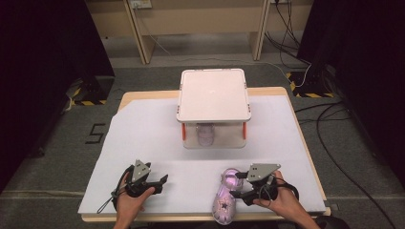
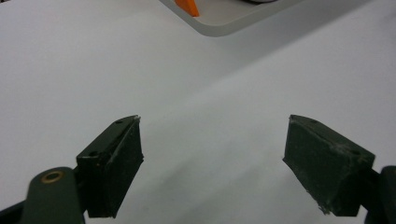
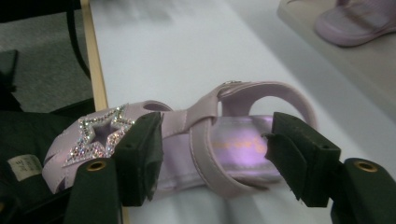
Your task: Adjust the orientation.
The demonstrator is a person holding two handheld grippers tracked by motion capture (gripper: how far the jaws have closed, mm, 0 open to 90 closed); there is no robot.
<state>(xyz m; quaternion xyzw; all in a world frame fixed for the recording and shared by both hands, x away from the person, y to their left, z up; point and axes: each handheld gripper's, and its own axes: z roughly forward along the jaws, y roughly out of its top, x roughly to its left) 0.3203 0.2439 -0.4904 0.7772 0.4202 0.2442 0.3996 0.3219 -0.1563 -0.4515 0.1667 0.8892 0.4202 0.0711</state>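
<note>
Left gripper [image 1: 157,182] rested low on the white table sheet [image 1: 143,138], jaws wide, nothing between them. Right gripper [image 1: 235,183], jaws wide, straddled one purple sandal [image 1: 225,200] at the near edge. A second sandal [image 1: 206,133] sat inside one lidded box [image 1: 213,95]. Two grippers, two sandals.

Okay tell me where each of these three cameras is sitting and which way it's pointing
High view: above the person's side of the table, looking forward and down at the lidded box, both hands and grippers.
Left gripper view: rides the left gripper, facing bare table and the box corner; open jaws show.
Right gripper view: rides the right gripper, facing the purple sandal; jaws open either side of it.
Shared: high and right gripper views both show the sandal.
</note>
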